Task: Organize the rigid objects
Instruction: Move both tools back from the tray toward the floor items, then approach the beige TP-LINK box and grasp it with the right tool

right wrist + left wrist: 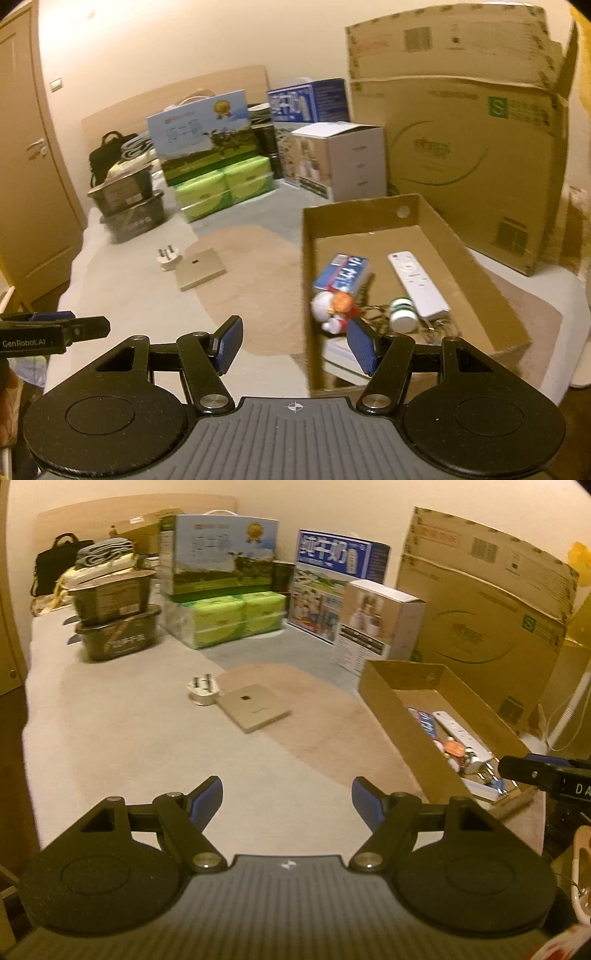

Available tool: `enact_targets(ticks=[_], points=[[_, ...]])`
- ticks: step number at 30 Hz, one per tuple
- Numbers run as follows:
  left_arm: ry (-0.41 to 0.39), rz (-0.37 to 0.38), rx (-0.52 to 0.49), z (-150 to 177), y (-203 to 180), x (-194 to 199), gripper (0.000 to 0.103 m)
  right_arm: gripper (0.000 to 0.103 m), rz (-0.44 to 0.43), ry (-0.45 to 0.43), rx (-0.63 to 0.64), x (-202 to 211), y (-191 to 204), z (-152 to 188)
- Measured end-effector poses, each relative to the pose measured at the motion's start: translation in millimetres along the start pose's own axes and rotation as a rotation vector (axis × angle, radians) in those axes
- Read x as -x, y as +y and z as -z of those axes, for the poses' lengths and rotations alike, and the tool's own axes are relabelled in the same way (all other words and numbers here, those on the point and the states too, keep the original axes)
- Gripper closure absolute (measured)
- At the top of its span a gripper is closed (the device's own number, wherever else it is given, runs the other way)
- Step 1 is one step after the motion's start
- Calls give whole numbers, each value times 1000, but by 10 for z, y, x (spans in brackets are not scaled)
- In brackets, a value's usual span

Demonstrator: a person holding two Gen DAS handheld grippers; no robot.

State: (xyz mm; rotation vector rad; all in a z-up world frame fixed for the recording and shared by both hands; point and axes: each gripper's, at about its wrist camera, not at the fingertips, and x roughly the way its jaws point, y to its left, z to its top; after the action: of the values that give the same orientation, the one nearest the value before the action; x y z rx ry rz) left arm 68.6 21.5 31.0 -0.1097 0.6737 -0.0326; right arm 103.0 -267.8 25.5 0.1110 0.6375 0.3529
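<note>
Right wrist cam looks straight down into the cardboard tray (476, 266), and that's the only view where you can really sort the contents: a blue card pack (341, 275) at the tray's left wall, a white remote (417, 284) right of it, a little red-and-white figurine (334, 306) in front of the pack, a green-and-white round thing (400, 314) beside the remote's near end, plus some keys or metal bits I can't make out. From the left cam the tray (402, 716) is seen side-on, so its near wall hides most of that.

Left cam is better for what's still outside: a white plug (202, 692) lying prongs up, touching the corner of a flat gold box (253, 710), both on the pale blanket (122, 716) well to the left of the tray.

Left gripper (287, 799) has its jaws apart, nothing in them. Right gripper (293, 341) also apart and empty, its right finger over the tray's near left corner.

Room-wise, the stretch of blanket between the tray and the plug is open. Beyond the tray it's walled in by big cartons (476, 147) and printed boxes (221, 557).
</note>
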Motion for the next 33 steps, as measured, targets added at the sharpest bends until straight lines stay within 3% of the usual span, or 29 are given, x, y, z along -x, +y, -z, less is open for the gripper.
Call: enact_targets(ticks=[13, 16, 20, 27, 33], points=[[-16, -67, 39, -45, 470, 124, 27, 38, -66, 5, 80, -242, 564, -89], [-15, -81, 49, -59, 567, 112, 26, 31, -83, 10, 99, -321, 690, -114], [-21, -96, 59, -82, 683, 86, 18, 23, -100, 10, 128, -414, 841, -143], [-11, -103, 61, -127, 831, -50, 6, 20, -114, 25, 164, -666, 1020, -188], [4, -121, 55, -159, 938, -213, 3, 19, -110, 44, 184, -913, 1096, -222]])
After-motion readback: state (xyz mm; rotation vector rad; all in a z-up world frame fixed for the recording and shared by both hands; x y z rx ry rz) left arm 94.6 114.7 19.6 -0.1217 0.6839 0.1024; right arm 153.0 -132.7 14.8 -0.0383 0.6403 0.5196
